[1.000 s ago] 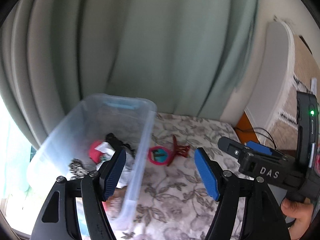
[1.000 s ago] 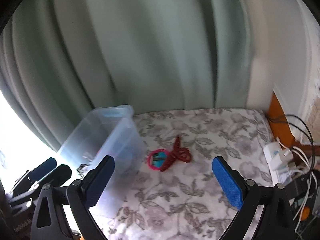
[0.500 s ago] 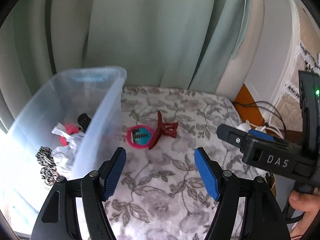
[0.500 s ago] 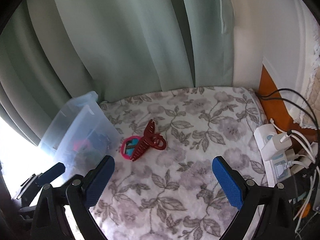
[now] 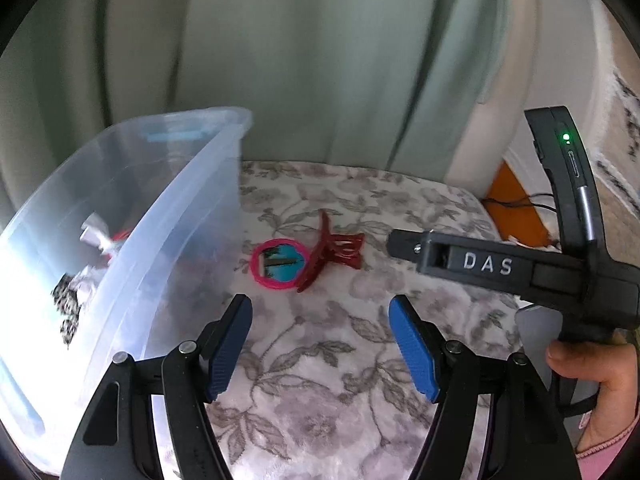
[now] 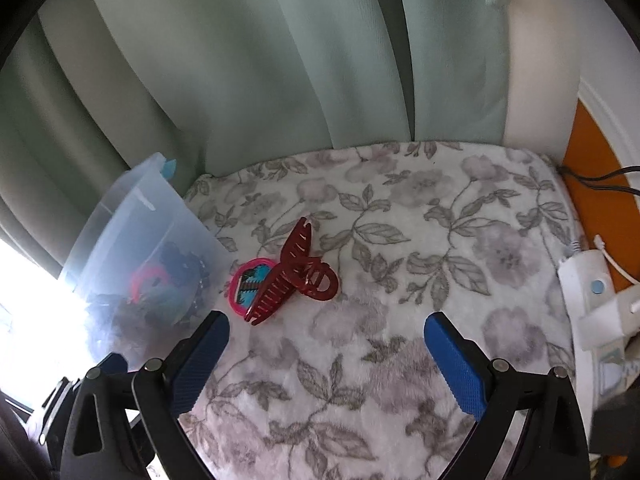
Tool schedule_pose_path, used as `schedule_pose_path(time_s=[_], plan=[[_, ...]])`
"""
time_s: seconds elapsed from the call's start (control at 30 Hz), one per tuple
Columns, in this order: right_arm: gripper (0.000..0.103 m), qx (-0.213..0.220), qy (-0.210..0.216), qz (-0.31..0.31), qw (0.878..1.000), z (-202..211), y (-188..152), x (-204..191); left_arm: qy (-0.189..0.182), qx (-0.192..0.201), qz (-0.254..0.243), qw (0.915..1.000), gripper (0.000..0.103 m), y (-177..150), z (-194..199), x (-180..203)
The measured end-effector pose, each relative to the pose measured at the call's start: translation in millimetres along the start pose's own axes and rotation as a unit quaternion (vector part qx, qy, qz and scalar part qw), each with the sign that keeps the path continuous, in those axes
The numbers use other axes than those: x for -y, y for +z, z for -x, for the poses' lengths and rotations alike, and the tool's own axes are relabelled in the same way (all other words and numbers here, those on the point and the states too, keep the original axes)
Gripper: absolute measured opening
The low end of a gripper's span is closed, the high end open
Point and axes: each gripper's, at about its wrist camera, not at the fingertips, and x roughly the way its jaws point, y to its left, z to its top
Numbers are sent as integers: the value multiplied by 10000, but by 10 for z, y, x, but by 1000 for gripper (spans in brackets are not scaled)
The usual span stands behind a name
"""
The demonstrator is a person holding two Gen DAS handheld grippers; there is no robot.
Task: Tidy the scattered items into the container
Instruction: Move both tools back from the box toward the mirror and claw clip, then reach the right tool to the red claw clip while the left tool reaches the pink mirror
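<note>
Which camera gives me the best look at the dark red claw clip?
Right wrist: the dark red claw clip lies sharp and unblocked, teeth visible. In the left wrist view it is smaller and blurrier.

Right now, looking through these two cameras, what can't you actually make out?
- Contents of the clear plastic bin: right wrist view, frosted wall and window glare blur them; only a pink ring and dark shapes show.
- Bin's near end: left wrist view, cut off by the picture's edge and the left gripper.
- Round pink item on the floral blanket: partly covered by the red hair claw clip.
- White power strip: cut off at the right edge.
</note>
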Motion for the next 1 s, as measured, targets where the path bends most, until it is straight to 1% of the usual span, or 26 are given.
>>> schedule_pose_path(time_s=[0.07, 0.2, 0.27, 0.33, 0.37, 0.47, 0.6, 0.73, 0.83, 1.0], plan=[[100, -59, 4, -12, 10000, -79, 20, 9, 141, -23, 201, 9997, 72, -41, -62, -29], [99, -192, 24, 88, 9998, -257, 64, -15, 523, -36, 346, 9980, 72, -89, -156, -72], [97, -261, 36, 162, 9995, -364, 88, -48, 664, -77, 451, 9967, 72, -104, -200, -108], [92, -337, 81, 232, 9991, -478, 106, -86, 753, -94, 514, 9958, 72, -123, -232, -128], [91, -370, 104, 279, 9989, -528, 112, -93, 791, -99, 539, 9954, 72, -133, -247, -135], [89, -484, 139, 434, 9978, -711, 145, -140, 825, -157, 584, 9948, 72, -152, -293, -177], [89, -581, 191, 402, 9973, -917, 202, -142, 856, -217, 548, 9946, 72, -176, -345, -177], [87, -722, 114, 339, 9967, -1110, 225, -129, 817, -308, 534, 9947, 72, -190, -408, -189], [80, -763, -40, 364, 9964, -1155, 209, -122, 773, -409, 559, 9946, 72, -202, -470, -198], [69, -733, -37, 312, 9968, -1101, 225, -65, 667, -578, 567, 9945, 72, -208, -590, -190]])
